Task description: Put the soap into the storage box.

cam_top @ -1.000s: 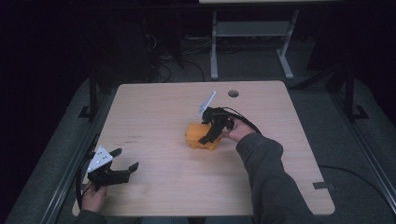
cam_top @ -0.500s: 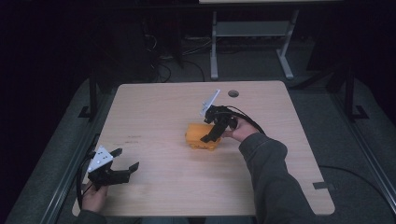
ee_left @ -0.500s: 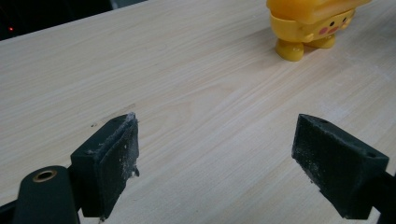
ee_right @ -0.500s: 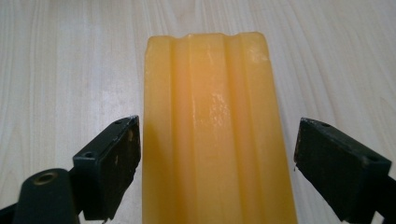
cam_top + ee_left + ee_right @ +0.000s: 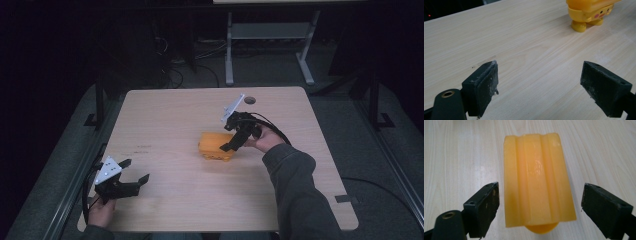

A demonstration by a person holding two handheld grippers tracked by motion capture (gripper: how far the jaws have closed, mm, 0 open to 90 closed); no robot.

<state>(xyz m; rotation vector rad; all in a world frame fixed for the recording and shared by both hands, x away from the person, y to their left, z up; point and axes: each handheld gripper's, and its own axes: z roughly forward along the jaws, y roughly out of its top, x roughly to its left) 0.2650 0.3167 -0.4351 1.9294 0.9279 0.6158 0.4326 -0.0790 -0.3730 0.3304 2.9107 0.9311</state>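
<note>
The yellow toy (image 5: 216,146) stood at the centre of the table (image 5: 165,115), and the right gripper (image 5: 539,210) hung over it, jaws wide with nothing held. Closing off-centre risked slipping on its smooth ridged top and tipping it. The left gripper (image 5: 131,176) waited open at lower left.

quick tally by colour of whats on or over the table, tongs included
yellow: 1, the toy
black: 2, the left tongs and the right tongs
total: 3
</note>
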